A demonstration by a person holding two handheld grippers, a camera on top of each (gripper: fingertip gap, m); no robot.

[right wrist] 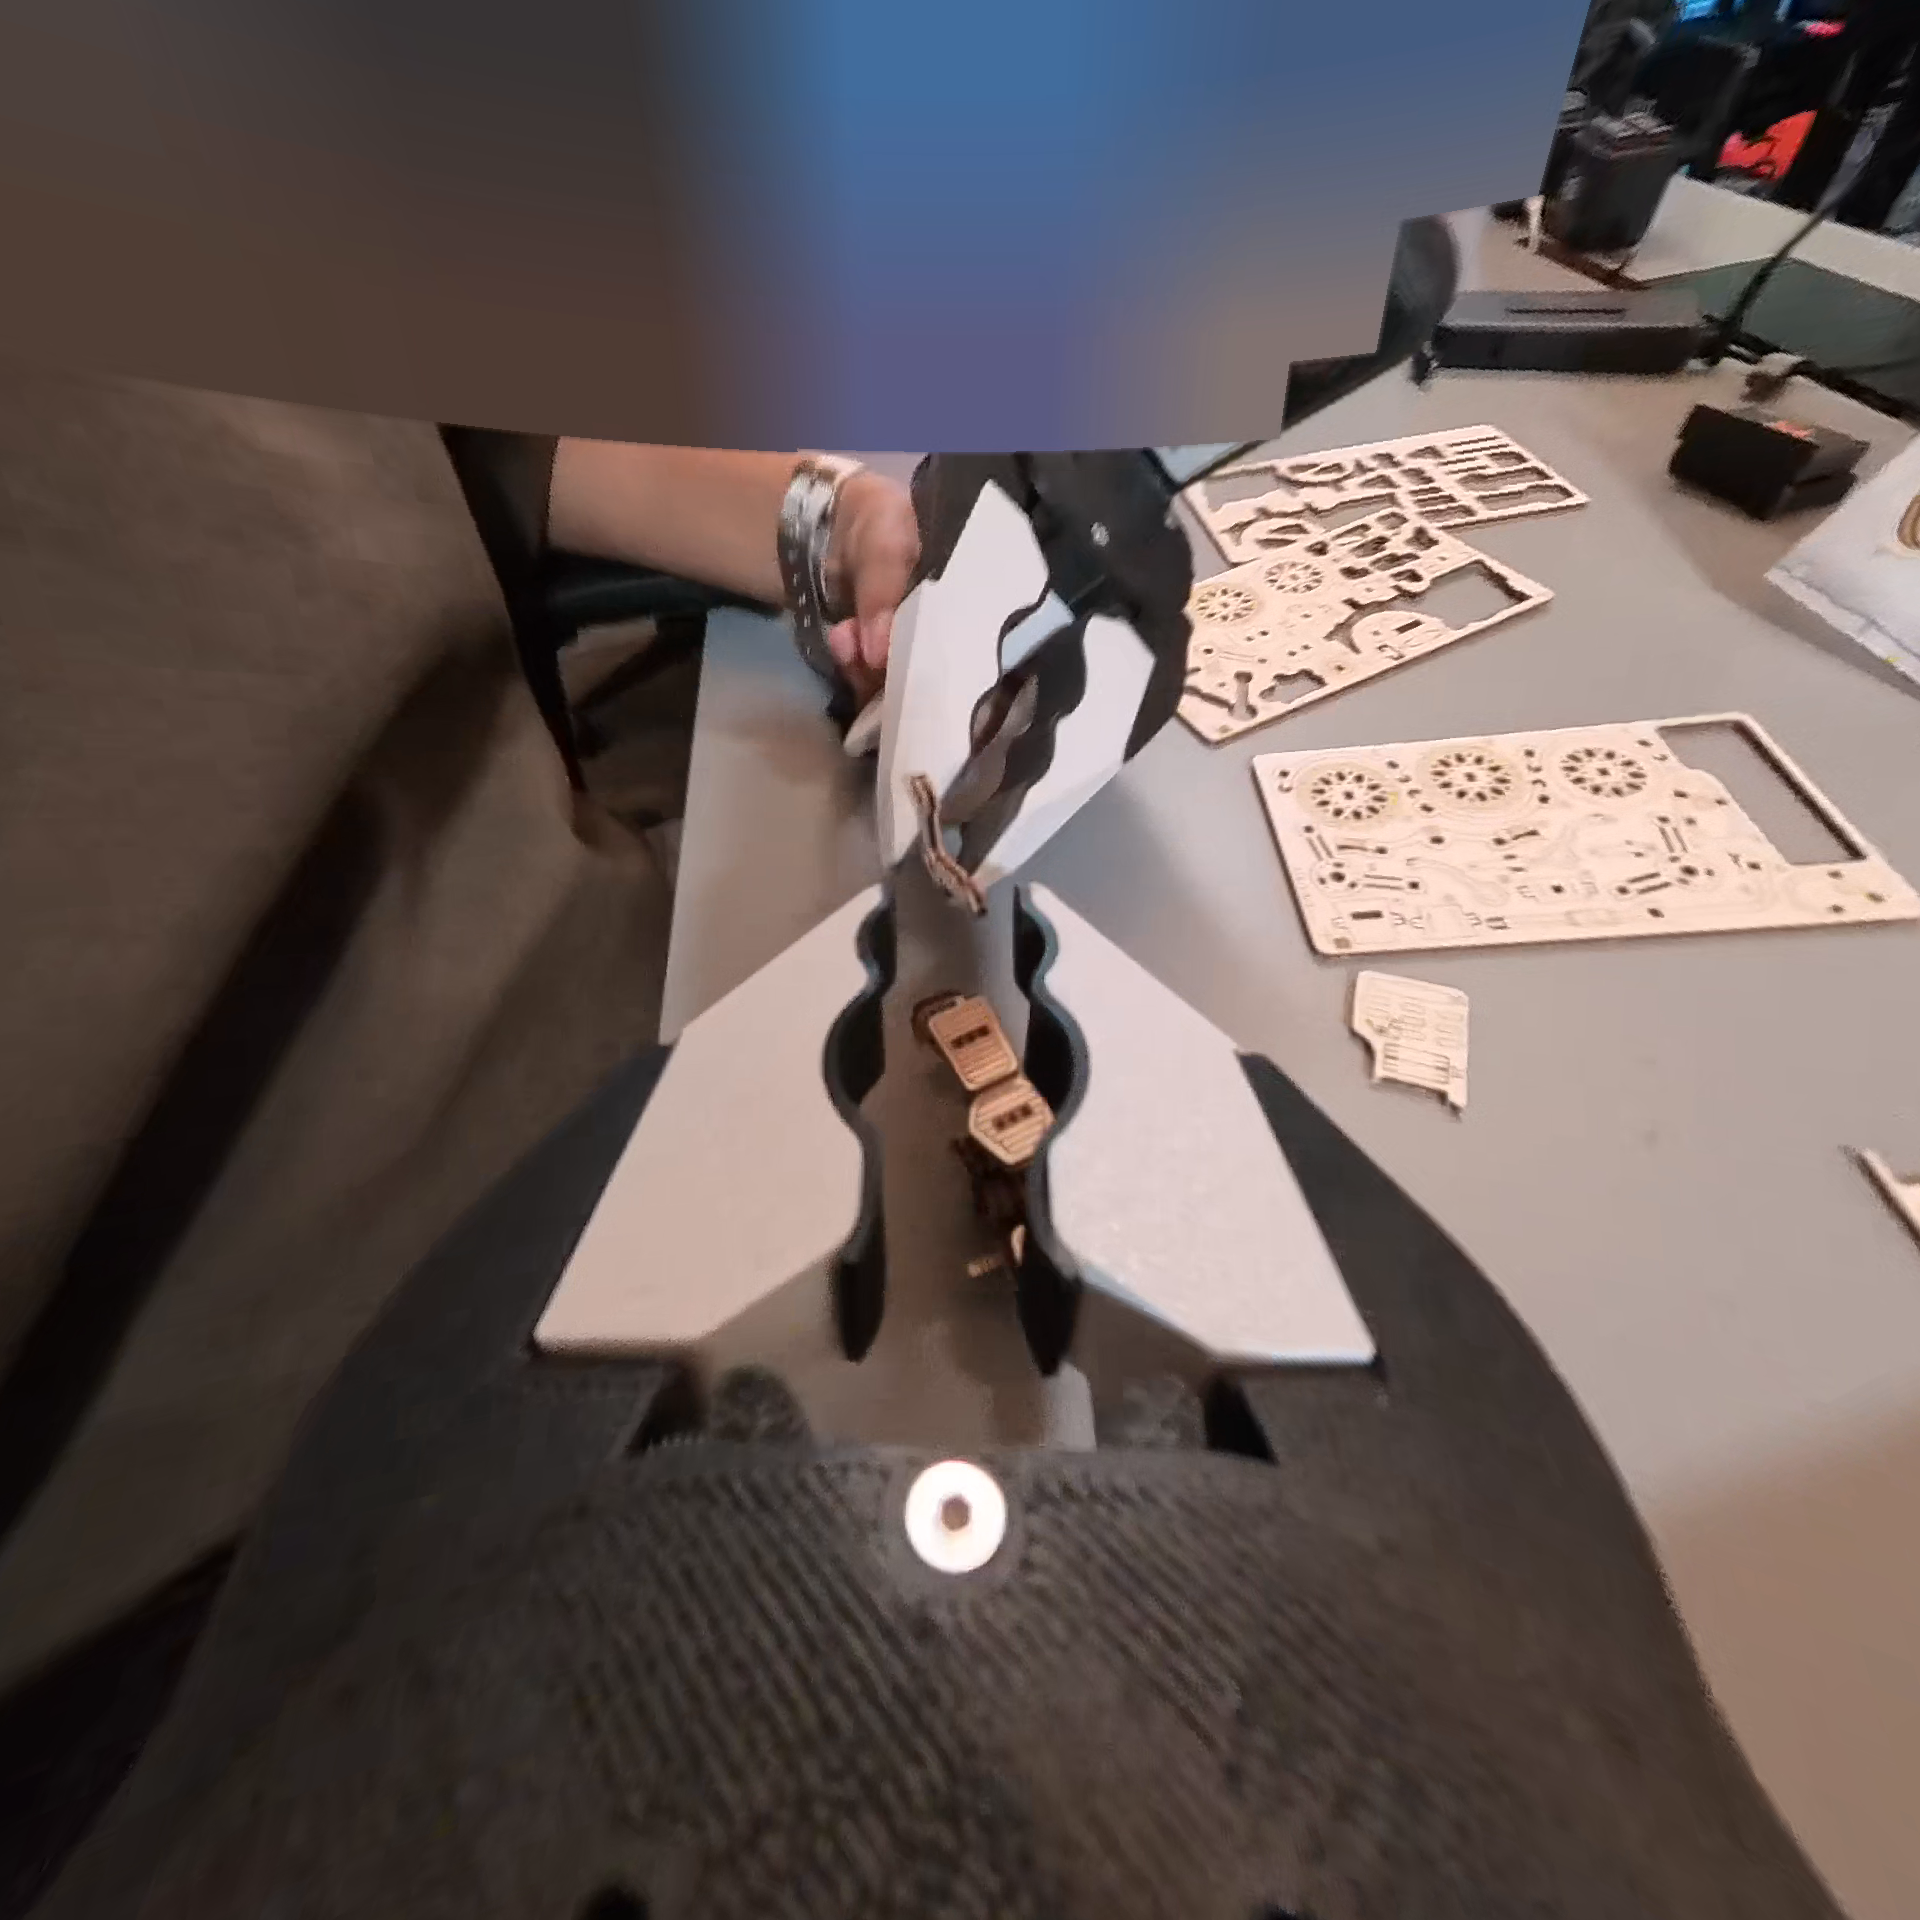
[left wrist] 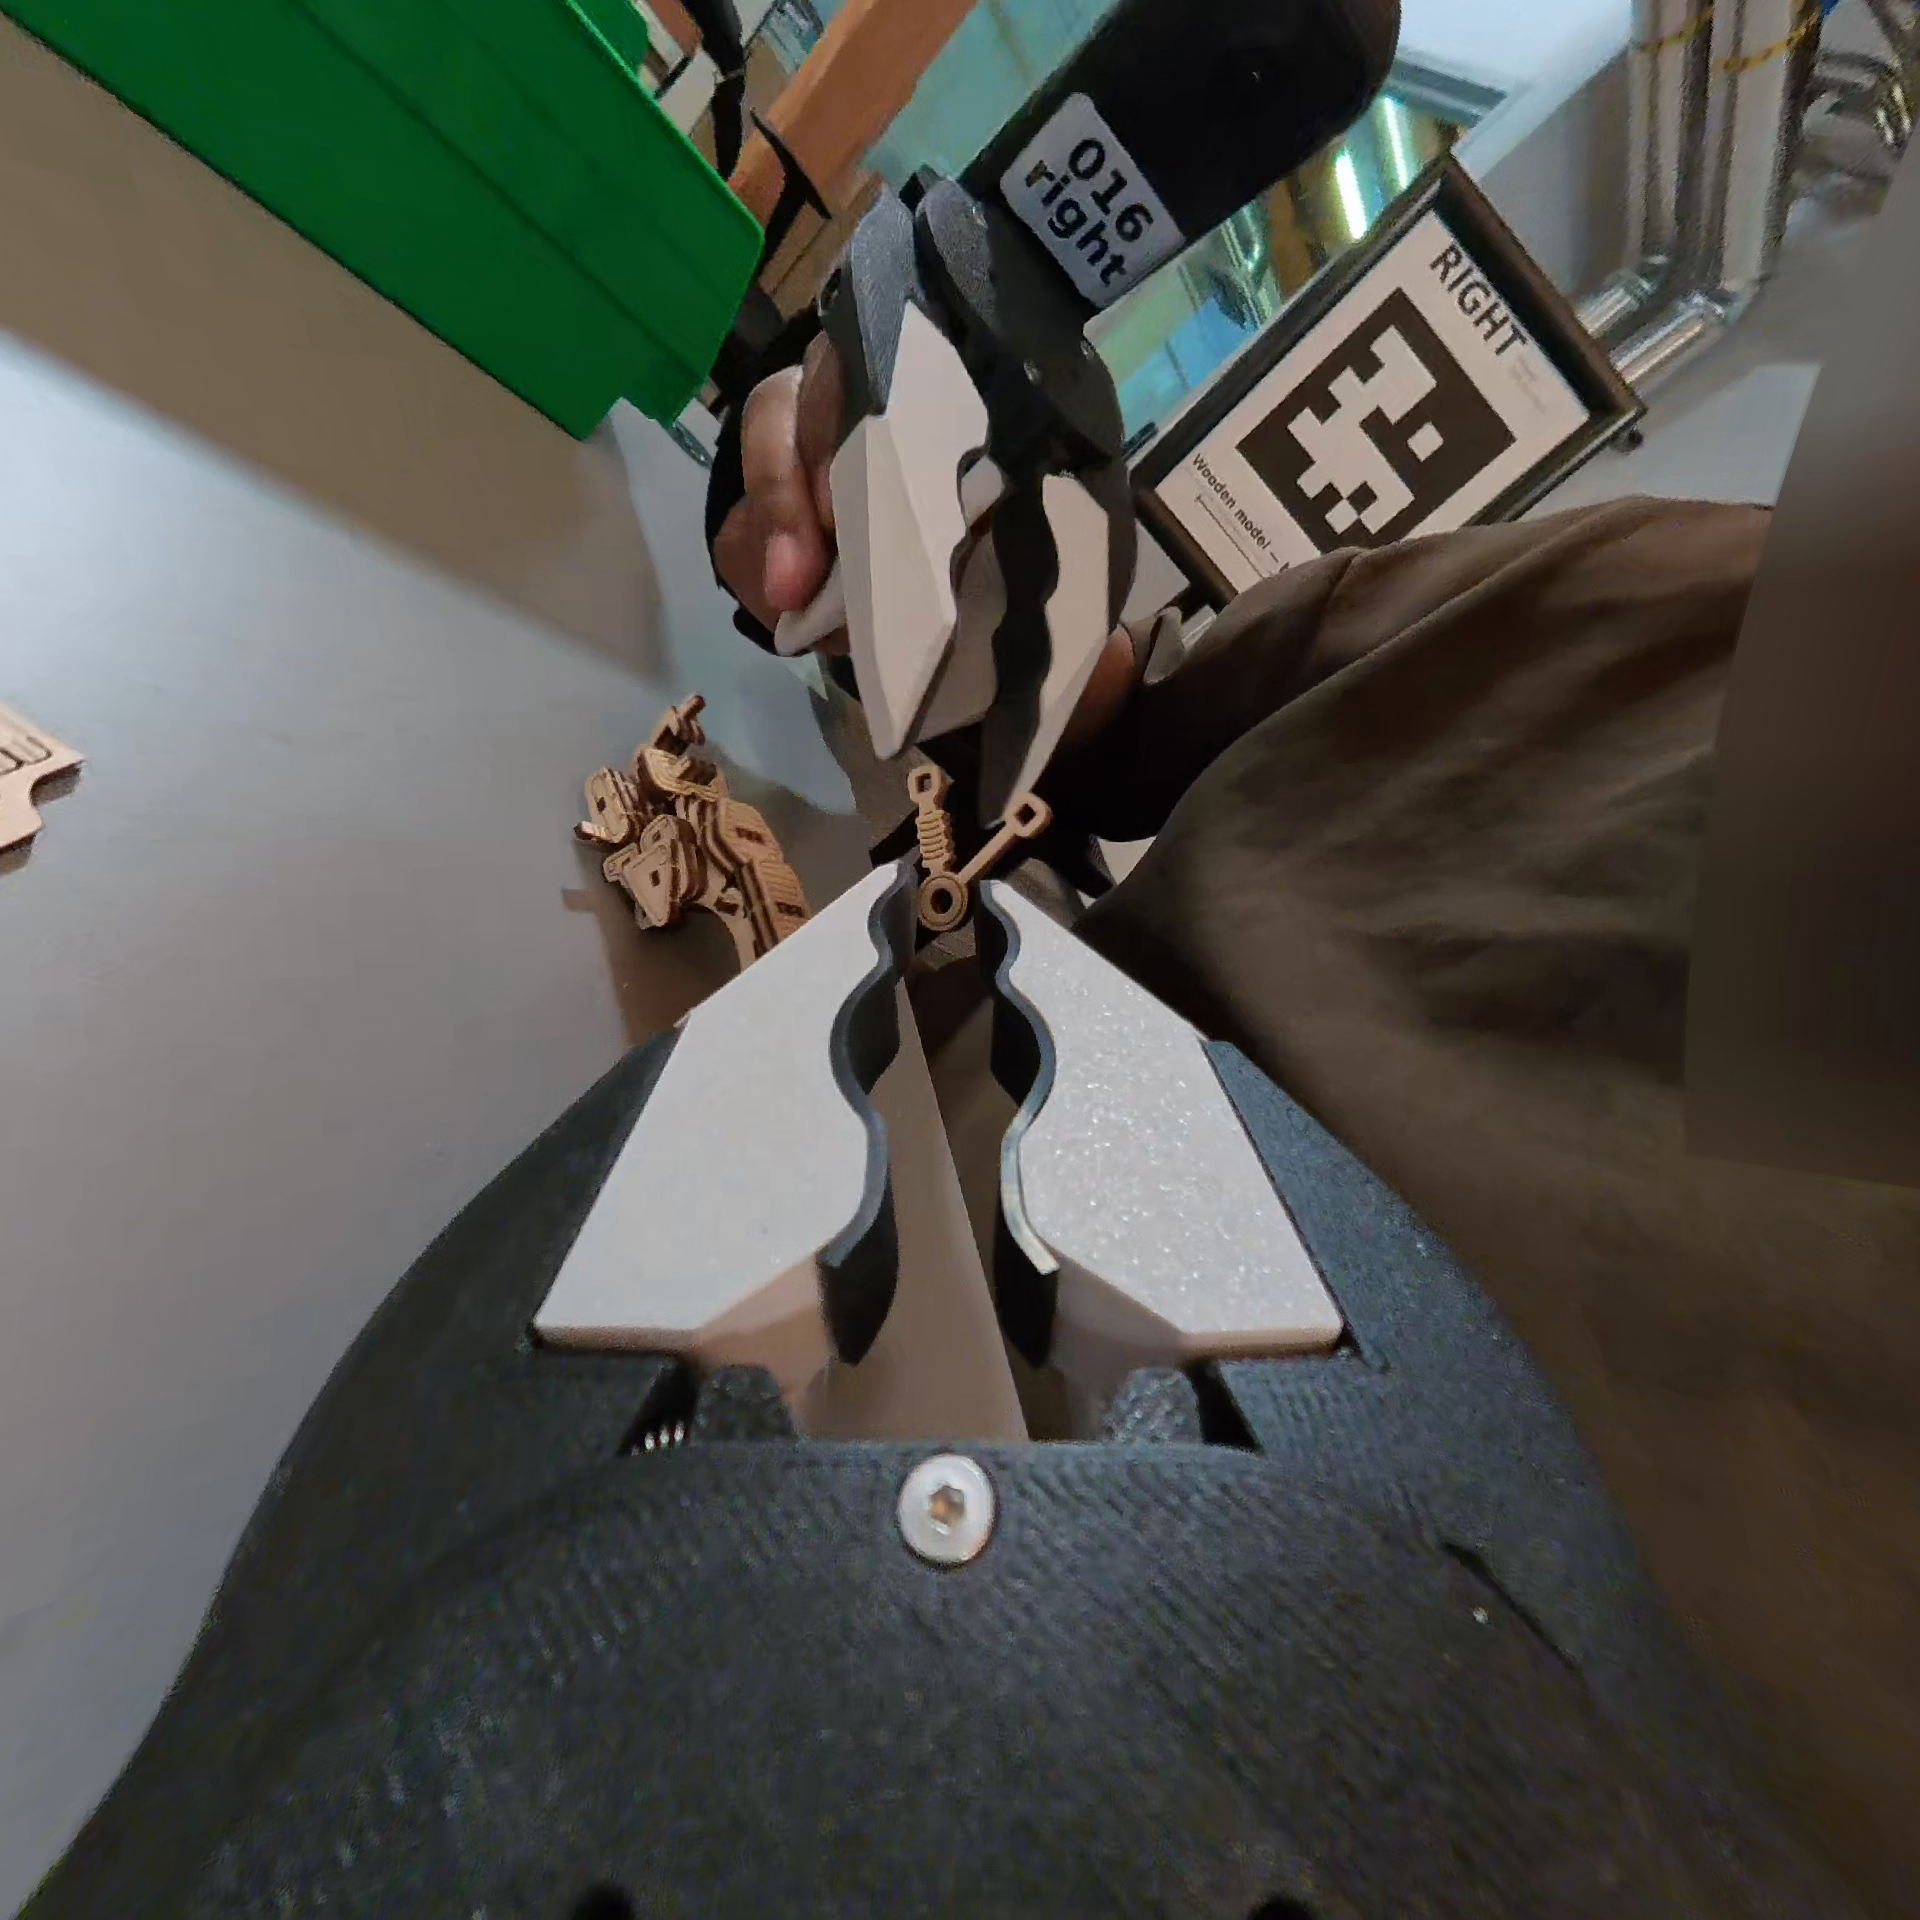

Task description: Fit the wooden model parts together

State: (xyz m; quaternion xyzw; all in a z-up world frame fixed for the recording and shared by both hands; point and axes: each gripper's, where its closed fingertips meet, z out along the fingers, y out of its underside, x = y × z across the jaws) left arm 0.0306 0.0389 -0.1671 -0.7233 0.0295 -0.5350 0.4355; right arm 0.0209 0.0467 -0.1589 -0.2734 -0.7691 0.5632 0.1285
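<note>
My left gripper (left wrist: 943,883) is shut on a small V-shaped wooden part (left wrist: 932,831), pinching its ring end, with the two thin arms pointing away. My right gripper (left wrist: 951,774) hangs just above those arms with its jaws a little apart and nothing in them. In the right wrist view my right gripper (right wrist: 954,904) is open, and the left gripper (right wrist: 940,868) holds the part (right wrist: 932,831) just beyond its tips. The partly built wooden model (left wrist: 686,842) lies on the grey table (left wrist: 260,727). It also shows between my right fingers in the right wrist view (right wrist: 987,1091).
Laser-cut wooden sheets (right wrist: 1558,831) (right wrist: 1351,582) and a small loose panel (right wrist: 1413,1039) lie on the table to the right. Black boxes (right wrist: 1766,457) stand farther back. A green bin (left wrist: 416,187) and a marker sign (left wrist: 1382,416) stand behind. A person's brown sleeve (left wrist: 1403,831) is close by. Left and right tips are no more than a few centimetres apart.
</note>
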